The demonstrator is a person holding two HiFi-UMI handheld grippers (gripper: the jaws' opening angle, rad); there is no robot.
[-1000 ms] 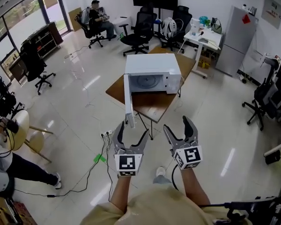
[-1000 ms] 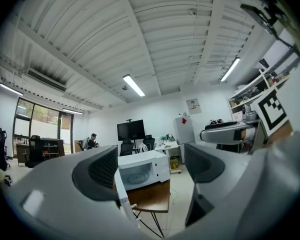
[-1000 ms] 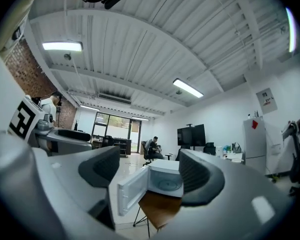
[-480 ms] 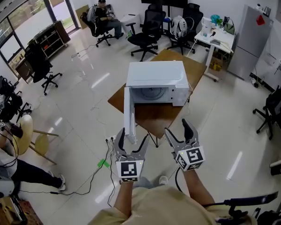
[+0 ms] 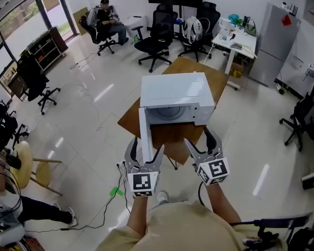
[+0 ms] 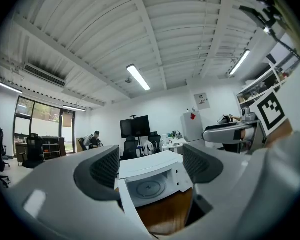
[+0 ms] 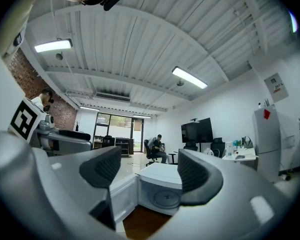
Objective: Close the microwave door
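Observation:
A white microwave (image 5: pixel 175 95) stands on a brown wooden table (image 5: pixel 172 132), its cavity and turntable showing. Its door (image 5: pixel 145 137) is swung wide open and juts edge-on toward me. My left gripper (image 5: pixel 145 149) is open just before the door's free end, which in the head view shows between its fingers, apart from them. In the left gripper view the microwave (image 6: pixel 152 181) and door (image 6: pixel 125 201) lie ahead of the open left gripper (image 6: pixel 152 166). My right gripper (image 5: pixel 200 140) is open and empty over the table's near edge; the microwave (image 7: pixel 162 189) shows beyond the right gripper (image 7: pixel 145 171).
Black office chairs (image 5: pixel 154 38) and a seated person (image 5: pixel 107 17) are at the back. A desk (image 5: pixel 235 38) and fridge (image 5: pixel 275 41) stand at the right. A cable (image 5: pixel 107 192) runs over the floor on the left, near a wooden stool (image 5: pixel 34 166).
Both grippers and I have moved forward toward the microwave. The door's free end, earlier ahead of the left gripper, now shows between its fingers in the head view.

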